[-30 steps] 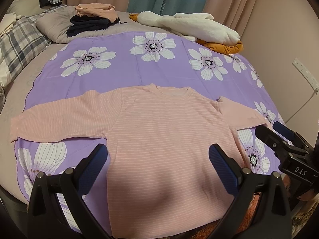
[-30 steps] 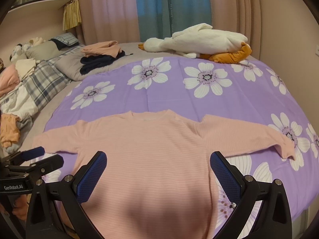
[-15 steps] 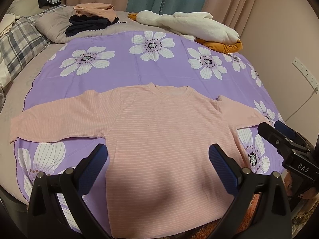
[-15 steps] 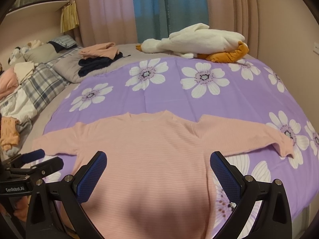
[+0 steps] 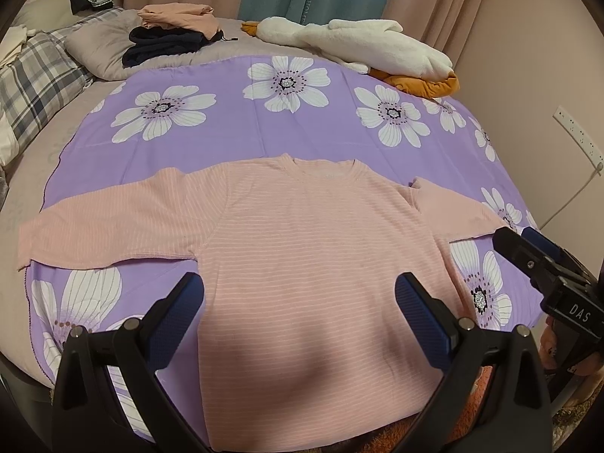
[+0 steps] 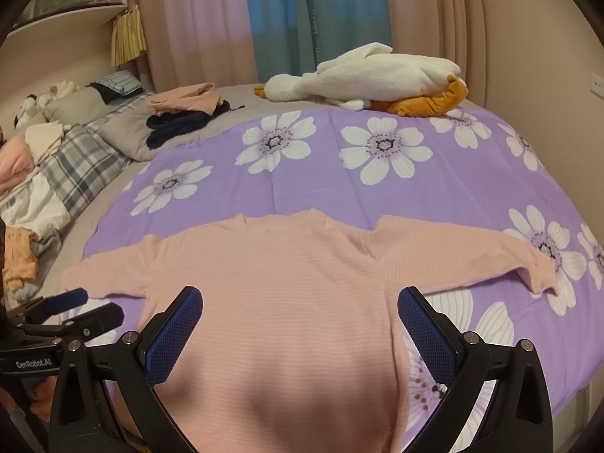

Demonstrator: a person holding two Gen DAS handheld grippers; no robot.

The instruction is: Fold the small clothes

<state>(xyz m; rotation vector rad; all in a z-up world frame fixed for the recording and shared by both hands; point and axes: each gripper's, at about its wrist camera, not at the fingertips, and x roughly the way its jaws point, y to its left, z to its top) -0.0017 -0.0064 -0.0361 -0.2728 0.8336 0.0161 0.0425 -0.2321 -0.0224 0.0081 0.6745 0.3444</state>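
While spread flat and face-up on the purple flowered sheet, with both sleeves stretched out to the sides, lies unfolded: pink striped long-sleeved top. Above its lower half, held wide apart and gripping nothing: left gripper and right gripper, side by side. Farther back: folded clothes on a grey pillow, white plush goose near the curtains.
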